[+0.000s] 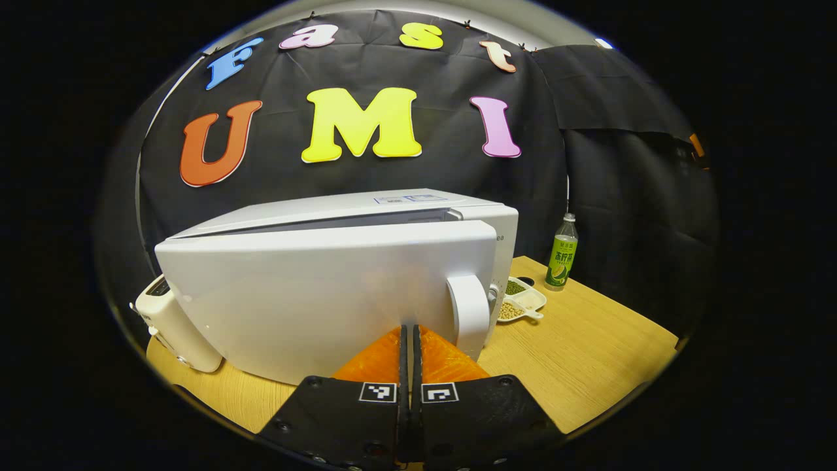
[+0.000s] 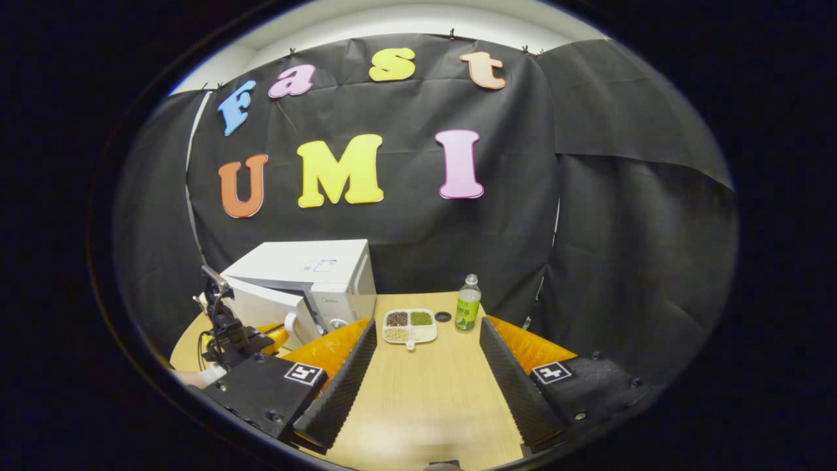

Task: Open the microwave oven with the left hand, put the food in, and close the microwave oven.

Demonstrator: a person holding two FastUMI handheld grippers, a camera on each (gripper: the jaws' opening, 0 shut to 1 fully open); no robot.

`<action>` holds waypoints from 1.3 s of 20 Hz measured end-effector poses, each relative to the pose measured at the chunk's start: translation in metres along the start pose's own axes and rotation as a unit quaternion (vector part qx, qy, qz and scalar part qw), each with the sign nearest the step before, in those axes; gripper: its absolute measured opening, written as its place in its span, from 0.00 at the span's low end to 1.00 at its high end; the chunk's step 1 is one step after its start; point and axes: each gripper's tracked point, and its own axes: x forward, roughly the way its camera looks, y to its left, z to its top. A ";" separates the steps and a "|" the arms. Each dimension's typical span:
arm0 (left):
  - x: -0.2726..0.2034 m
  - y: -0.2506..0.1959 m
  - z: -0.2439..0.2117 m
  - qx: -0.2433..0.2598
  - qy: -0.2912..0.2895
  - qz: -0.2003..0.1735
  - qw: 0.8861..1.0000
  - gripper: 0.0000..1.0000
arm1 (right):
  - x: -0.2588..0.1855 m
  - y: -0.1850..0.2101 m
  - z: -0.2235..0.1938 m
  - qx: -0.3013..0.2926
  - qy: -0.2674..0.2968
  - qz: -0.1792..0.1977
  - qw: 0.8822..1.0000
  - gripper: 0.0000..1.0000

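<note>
The white microwave stands on the wooden table with its door swung partly out towards me. My left gripper is shut with nothing between its fingers, tips close to the door face just left of the handle. The food, a white divided tray of beans and grains, lies on the table right of the microwave. My right gripper is open above the table, pointing at the tray from a distance. The left gripper also shows by the ajar door.
A green-labelled bottle stands behind the tray, with a small black ring beside it. A white appliance sits at the microwave's left. The divided tray and bottle lie past the door's edge. Black cloth walls close the back.
</note>
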 end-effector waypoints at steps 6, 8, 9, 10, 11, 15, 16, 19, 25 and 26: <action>0.027 0.005 0.004 0.001 0.008 0.010 1.000 0.00 | 0.000 -0.009 -0.007 0.007 0.009 -0.007 1.000 1.00; 0.030 0.007 0.004 0.005 0.011 0.012 1.000 0.00 | 0.002 -0.011 -0.007 0.005 0.011 -0.007 1.000 1.00; 0.030 0.007 0.003 0.004 0.012 0.011 1.000 0.00 | 0.002 -0.012 -0.005 0.004 0.011 -0.007 1.000 1.00; 0.029 0.007 0.005 0.003 0.010 0.011 1.000 0.00 | 0.002 -0.013 -0.004 0.005 0.010 -0.007 1.000 1.00; 0.029 0.007 0.004 0.002 0.013 0.013 1.000 0.00 | 0.003 -0.013 -0.003 0.005 0.010 -0.007 1.000 1.00; 0.030 0.004 0.004 0.006 0.014 0.016 1.000 0.00 | 0.000 -0.014 -0.002 0.005 0.005 -0.005 1.000 1.00; 0.031 0.003 0.004 0.007 0.016 0.015 1.000 0.00 | -0.002 -0.015 -0.003 0.006 0.005 -0.006 1.000 1.00; 0.040 0.004 0.007 0.007 0.021 0.028 0.999 0.00 | -0.010 -0.018 -0.006 0.009 0.005 -0.012 1.000 0.92; 0.017 0.016 -0.006 -0.002 0.051 0.054 0.997 0.00 | -0.030 -0.015 -0.003 0.004 -0.006 -0.020 1.000 1.00; 0.002 0.022 -0.006 0.007 0.052 0.065 0.996 0.00 | -0.032 -0.014 -0.004 0.003 -0.008 -0.021 1.000 1.00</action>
